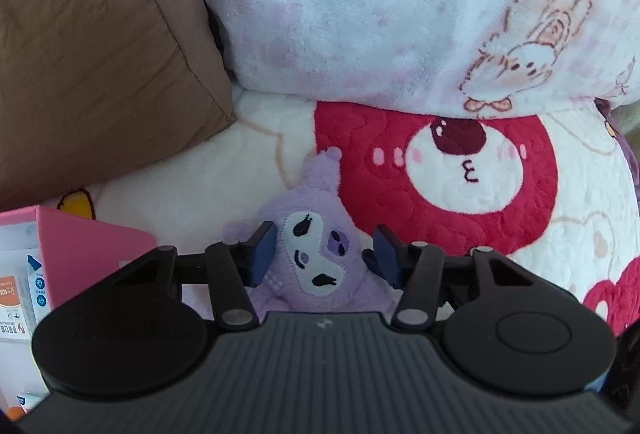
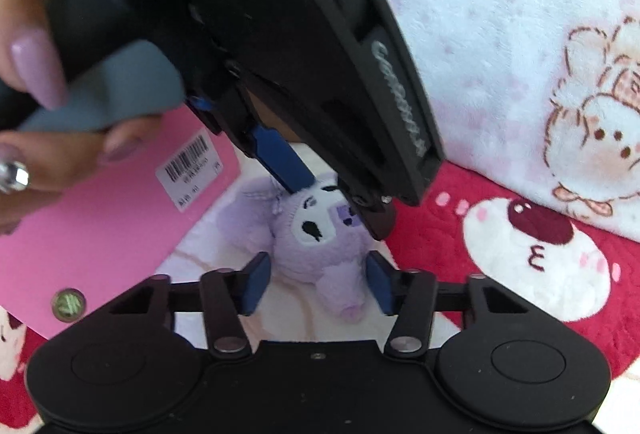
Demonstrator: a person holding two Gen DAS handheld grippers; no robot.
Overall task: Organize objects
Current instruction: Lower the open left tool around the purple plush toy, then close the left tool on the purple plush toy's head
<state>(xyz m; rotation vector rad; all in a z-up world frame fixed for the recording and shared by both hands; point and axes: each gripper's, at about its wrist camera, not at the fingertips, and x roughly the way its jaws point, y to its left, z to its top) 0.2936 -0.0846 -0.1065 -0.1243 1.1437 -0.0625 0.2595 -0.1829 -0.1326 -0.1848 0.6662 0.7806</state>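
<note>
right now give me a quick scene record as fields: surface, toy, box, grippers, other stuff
surface: cartoon bear blanket
toy: purple plush, lying face up
box: pink box, beside the plush
left gripper: pads at either side of the plush's head; contact unclear
right gripper: straddles the plush's lower body; contact unclear
other: brown pillow, white fleece behind the plush

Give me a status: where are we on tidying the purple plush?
Done: nothing visibly put away yet. In hand: both grippers are closing around the purple plush on the blanket, the left gripper at its face, the right gripper lower on its body; firm contact is unclear. Left: lift and place it; the pink box lies alongside.
</note>
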